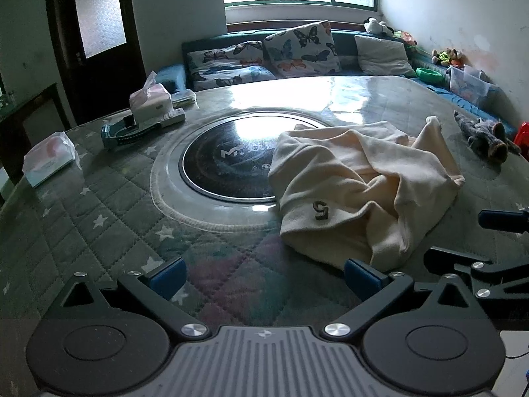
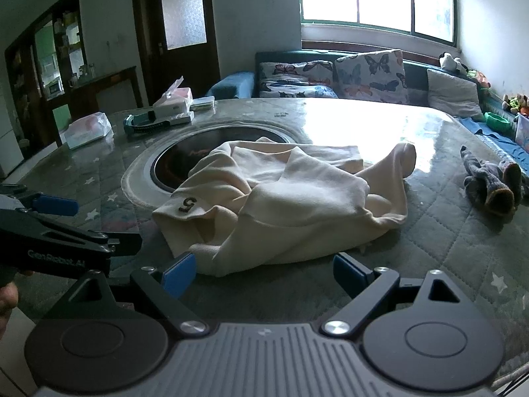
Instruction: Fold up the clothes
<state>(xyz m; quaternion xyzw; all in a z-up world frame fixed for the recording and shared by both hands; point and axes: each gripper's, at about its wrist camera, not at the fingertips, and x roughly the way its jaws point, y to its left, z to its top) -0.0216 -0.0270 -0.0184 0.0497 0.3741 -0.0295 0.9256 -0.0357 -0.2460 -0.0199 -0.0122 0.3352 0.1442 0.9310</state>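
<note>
Cream garment [image 2: 281,205] crumpled on quilted table [image 2: 446,231], just beyond both grippers' wide, empty jaws.

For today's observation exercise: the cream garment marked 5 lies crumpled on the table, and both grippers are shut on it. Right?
Not quite. The cream garment does lie crumpled, but the left gripper and right gripper are open, holding nothing, as both wrist views show.

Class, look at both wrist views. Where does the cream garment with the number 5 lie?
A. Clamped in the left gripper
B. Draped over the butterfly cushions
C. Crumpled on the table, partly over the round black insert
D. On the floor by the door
C: the cream garment lies bunched on the table, its far edge overlapping the round black insert; both grippers are open and empty.
</note>
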